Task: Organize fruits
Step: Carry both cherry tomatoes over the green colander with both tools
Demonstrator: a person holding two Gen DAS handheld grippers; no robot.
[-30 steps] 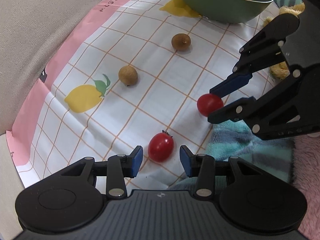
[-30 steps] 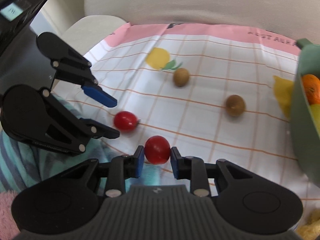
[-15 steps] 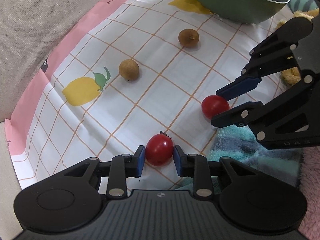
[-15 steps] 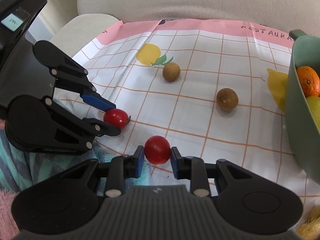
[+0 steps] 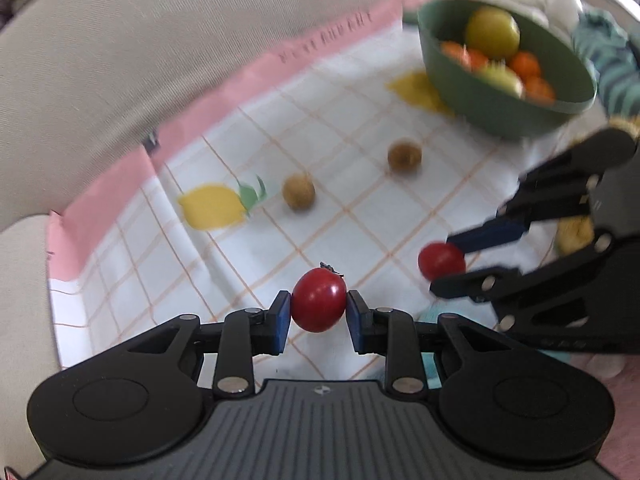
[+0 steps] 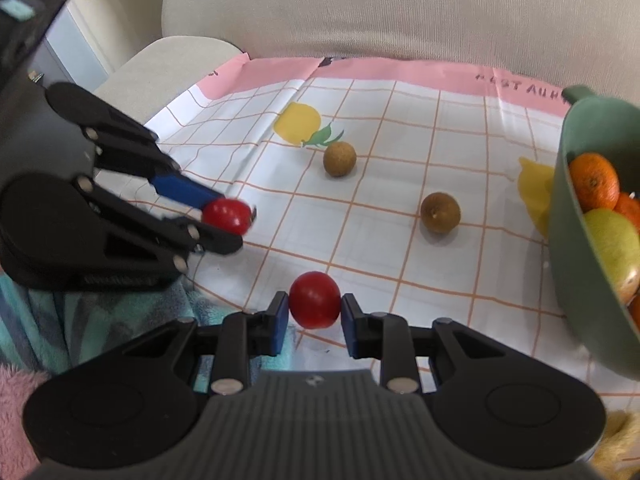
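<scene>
A beige cushioned sofa back (image 6: 400,12) fills the far side of both views. In front of it lies a checked cloth (image 6: 400,264) with an orange grid, a pink border and printed lemons, spread over the surface that carries the fruit. At the cloth's right end stands a green bowl (image 5: 492,108), which holds oranges (image 5: 526,64) and yellow-green fruits (image 5: 494,30). A teal striped towel (image 6: 100,320) lies at the near edge of the cloth, beside something pink and fluffy (image 6: 16,408).

The left gripper (image 5: 319,312) grips a red tomato (image 5: 319,305) between its blue-padded fingers (image 5: 282,316), which press on both sides; the right wrist view shows this tomato clear of the cloth. The right gripper (image 6: 315,312) grips a second tomato (image 6: 315,300) in the same way, the fingers (image 6: 349,320) closed against it, and it hangs above the near part of the cloth.

Two small brown round fruits rest on the cloth, well apart from the grippers: the lighter fruit (image 6: 339,159) sits just beside the printed lemon (image 6: 298,123), and the darker fruit (image 6: 440,213) lies nearer the bowl.
</scene>
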